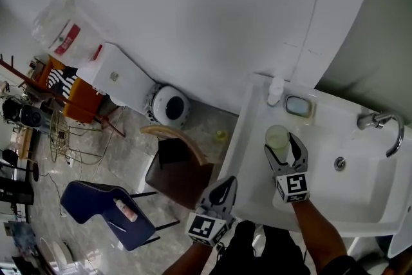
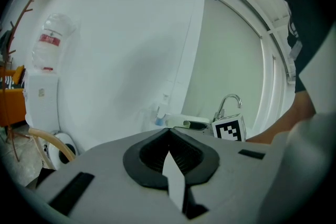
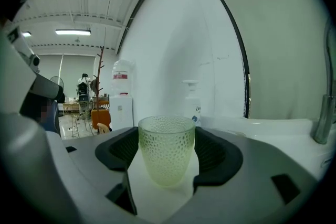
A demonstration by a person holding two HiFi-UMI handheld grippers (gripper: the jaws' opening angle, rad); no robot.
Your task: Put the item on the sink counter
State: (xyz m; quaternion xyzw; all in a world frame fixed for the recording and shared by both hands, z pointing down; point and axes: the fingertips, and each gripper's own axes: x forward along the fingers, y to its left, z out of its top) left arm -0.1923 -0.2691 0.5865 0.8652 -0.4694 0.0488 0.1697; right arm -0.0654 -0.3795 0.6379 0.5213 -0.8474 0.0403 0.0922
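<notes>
The right gripper jaws pinch the cup, upright on the desk. Spread them evenly, then retreat toward 6 o'clock. The left gripper jaws are pressed together.

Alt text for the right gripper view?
A pale green dimpled glass cup stands upright between the right gripper's jaws, which press its sides, on the white sink counter. A white pump bottle stands behind it; a faucet shows at right.
</notes>
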